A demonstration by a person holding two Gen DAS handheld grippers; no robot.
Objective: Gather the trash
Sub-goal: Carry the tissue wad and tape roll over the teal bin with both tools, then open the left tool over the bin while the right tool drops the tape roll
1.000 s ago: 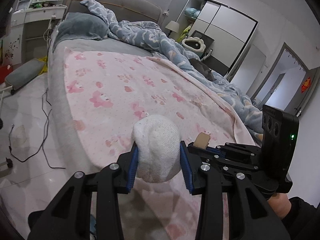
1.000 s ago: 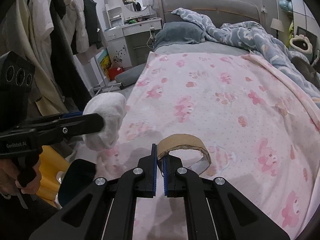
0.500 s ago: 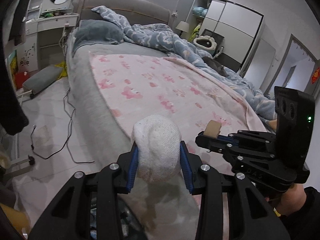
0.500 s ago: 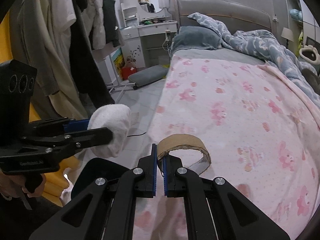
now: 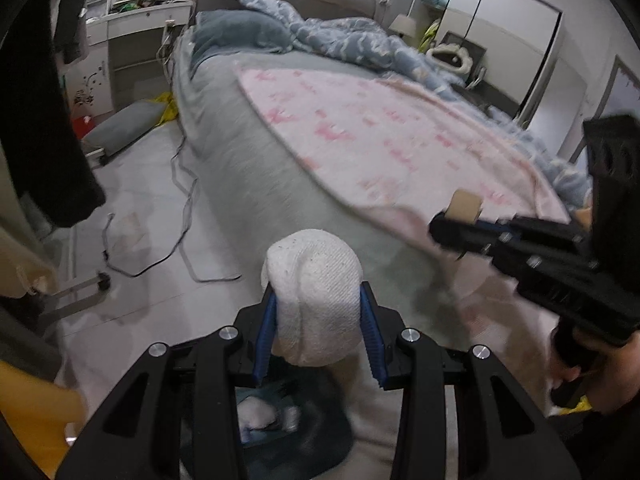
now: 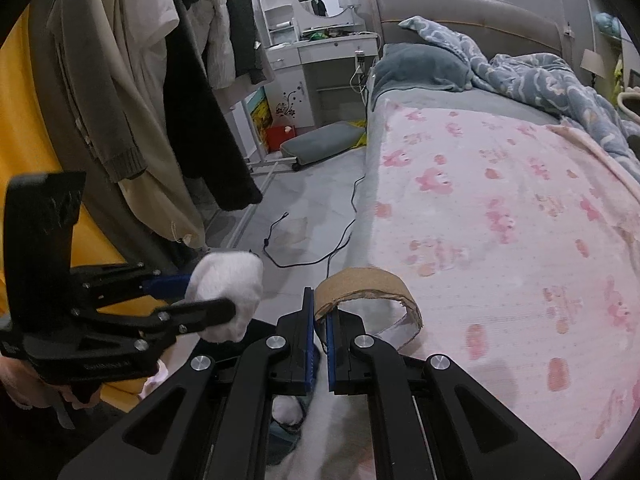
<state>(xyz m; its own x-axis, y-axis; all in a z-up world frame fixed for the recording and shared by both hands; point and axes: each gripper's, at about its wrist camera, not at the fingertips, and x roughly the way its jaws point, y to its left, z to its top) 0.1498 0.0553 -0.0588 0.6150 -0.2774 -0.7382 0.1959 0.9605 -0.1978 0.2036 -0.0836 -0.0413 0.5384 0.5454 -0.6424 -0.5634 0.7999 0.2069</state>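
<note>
Between the blue pads of the left gripper (image 5: 318, 312) sits a white wad (image 5: 314, 292), knitted or towel-like, bulging out above and below the pads. The jaws are clamped on its middle. It looks soft and very light; it squashes rather than slips, so a grip across the thickest part should hold, though a loose tail could snag on the way down.

Just to its right, the right gripper (image 6: 318, 316) has its jaws nearly together, pinching the wall of a cardboard ring (image 6: 370, 286), seemingly an empty tape core with a torn edge. I judge it light and stiff enough to keep its shape, but thin; a hard squeeze would crease it. Holding one wall, as now, suits it.

Both pieces hang off the near edge of the bed (image 6: 500, 216), over the floor. Below the grippers lies a dark bin (image 5: 320, 436) with pale scraps already inside, partly hidden by the gripper frames. Dropping both in looks like the next step; the wad seems closer to being above the opening.

Further out: a cable (image 5: 184, 216) on the floor and clothes (image 6: 168, 80) hanging on the left.
</note>
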